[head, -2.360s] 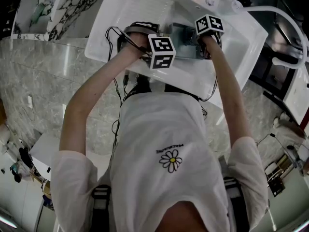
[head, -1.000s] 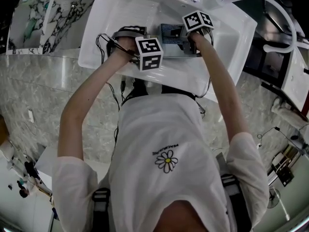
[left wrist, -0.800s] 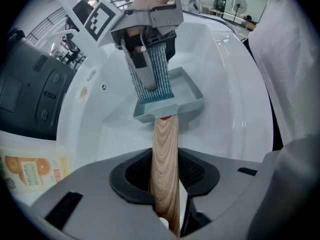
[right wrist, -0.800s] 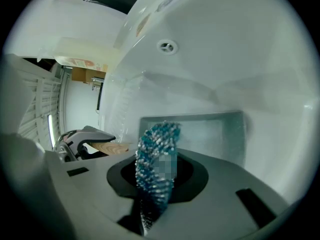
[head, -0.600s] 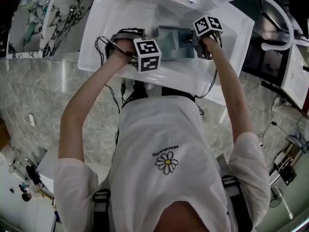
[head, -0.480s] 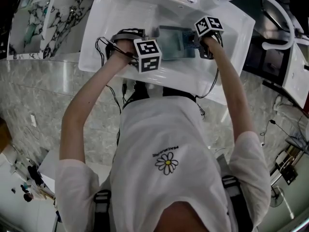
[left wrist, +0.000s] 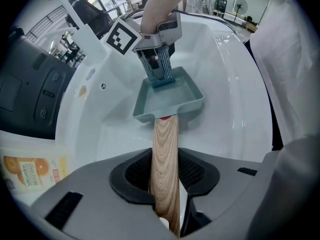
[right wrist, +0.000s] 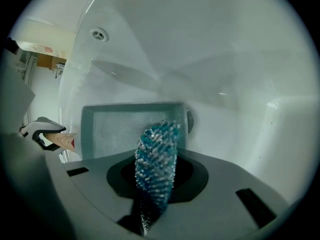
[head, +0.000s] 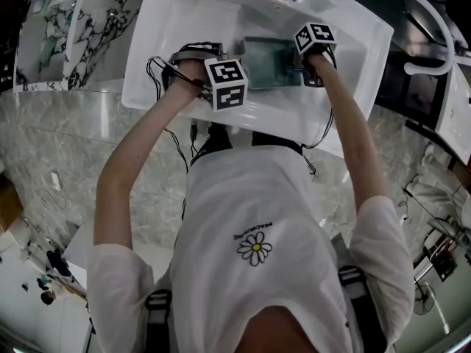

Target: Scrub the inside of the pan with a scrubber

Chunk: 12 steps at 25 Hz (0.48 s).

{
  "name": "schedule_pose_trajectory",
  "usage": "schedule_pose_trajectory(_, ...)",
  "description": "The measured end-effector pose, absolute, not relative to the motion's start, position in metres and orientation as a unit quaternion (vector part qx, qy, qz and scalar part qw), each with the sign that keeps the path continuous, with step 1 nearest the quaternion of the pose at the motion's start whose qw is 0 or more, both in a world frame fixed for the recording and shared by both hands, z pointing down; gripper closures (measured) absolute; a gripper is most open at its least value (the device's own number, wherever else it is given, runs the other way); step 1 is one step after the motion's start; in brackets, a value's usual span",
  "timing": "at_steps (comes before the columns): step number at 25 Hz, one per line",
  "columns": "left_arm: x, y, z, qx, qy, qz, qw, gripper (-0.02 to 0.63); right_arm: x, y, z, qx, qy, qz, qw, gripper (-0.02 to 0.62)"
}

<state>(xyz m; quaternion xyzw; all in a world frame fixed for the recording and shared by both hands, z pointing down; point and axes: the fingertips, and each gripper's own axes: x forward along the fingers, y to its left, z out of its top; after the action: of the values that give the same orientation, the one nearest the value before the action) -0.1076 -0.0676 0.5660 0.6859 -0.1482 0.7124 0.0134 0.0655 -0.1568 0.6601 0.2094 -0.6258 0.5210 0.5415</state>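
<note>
Inside the pan (head: 259, 59), the clamped scrubber (right wrist: 156, 159) has shifted rightward.

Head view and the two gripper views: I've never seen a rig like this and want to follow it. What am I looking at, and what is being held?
There is no robot here. A person stands at a white sink and holds a two-jaw gripper in each hand. The head view comes from a camera on the person's head, looking steeply down. The cubes with square markers are parts of the grippers. Each gripper view comes from a camera riding on that gripper, looking along its jaws. The left gripper is shut on the wooden handle of a square teal pan, held inside the sink. The right gripper is shut on a blue scrubber, whose end reaches down into the pan.
</note>
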Motion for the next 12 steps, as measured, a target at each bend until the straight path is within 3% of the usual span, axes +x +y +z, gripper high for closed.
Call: schedule_pose_trajectory(12,-0.108,-0.067,0.566,0.689,-0.149,0.709,0.016,0.472,0.040,-0.146,0.649,0.212,-0.623,0.597,0.458,0.538)
